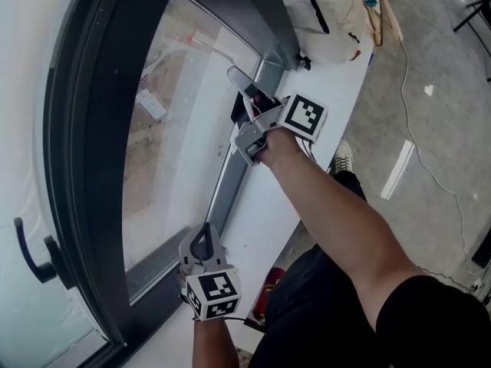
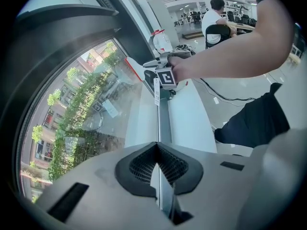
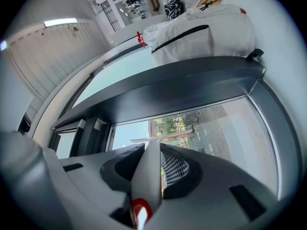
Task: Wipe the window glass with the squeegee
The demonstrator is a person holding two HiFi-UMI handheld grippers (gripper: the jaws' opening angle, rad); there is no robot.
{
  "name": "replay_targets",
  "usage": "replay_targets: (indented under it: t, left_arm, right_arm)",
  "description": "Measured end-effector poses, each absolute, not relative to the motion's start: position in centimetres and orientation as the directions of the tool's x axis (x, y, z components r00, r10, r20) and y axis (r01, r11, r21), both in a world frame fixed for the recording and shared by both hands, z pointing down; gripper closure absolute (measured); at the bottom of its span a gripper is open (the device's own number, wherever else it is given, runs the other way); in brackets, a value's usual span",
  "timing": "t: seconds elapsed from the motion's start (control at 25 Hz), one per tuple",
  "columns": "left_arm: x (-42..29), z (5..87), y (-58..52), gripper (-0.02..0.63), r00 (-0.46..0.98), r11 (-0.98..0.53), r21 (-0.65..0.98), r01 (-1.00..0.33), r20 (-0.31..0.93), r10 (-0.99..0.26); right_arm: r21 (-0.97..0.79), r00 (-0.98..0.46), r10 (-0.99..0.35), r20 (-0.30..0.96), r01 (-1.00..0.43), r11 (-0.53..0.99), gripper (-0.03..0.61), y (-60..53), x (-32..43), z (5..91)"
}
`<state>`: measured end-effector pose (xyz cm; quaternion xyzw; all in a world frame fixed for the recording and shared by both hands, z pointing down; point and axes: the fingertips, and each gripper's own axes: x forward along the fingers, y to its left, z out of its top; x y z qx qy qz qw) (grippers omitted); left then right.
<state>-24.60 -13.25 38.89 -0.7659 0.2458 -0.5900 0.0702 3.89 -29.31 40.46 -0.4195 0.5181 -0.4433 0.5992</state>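
Note:
The window glass (image 1: 176, 136) fills a dark curved frame on my left. My right gripper (image 1: 257, 107) is shut on the white handle of the squeegee (image 1: 242, 83), whose blade end is up against the upper right part of the pane. In the right gripper view the squeegee (image 3: 149, 169) handle runs between the shut jaws of the right gripper (image 3: 156, 162), with its blade lying across the glass (image 3: 216, 123). My left gripper (image 1: 203, 240) hangs lower down by the pane's bottom corner, shut with nothing in it. The left gripper view shows the left gripper (image 2: 156, 169) closed, and the squeegee (image 2: 136, 70) farther along the glass (image 2: 91, 109).
A white sill (image 1: 261, 221) runs along the window's base. A beige bag (image 1: 330, 14) lies at the sill's far end. A dark window handle (image 1: 31, 251) sits on the neighbouring sash. A red object (image 1: 268, 286) is below the sill. A seated person (image 2: 213, 18) is in the background.

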Motion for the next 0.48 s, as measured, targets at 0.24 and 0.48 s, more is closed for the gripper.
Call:
replay_targets:
  t: [0.24, 0.48]
  left_arm:
    - [-26.8, 39.0, -12.3, 0.612, 0.181, -0.862, -0.402, -0.309, 0.865, -0.468]
    - [-29.1, 39.2, -10.8, 0.612, 0.180, -0.860, -0.397, -0.319, 0.866, -0.466]
  right_arm:
    - [-0.962, 0.046, -0.967, -0.252, 0.092, 0.255, 0.488, -28.2, 1.2, 40.5]
    - [-0.962, 0.014, -0.966, -0.257, 0.093, 0.257, 0.486, -27.0, -2.3, 40.3]
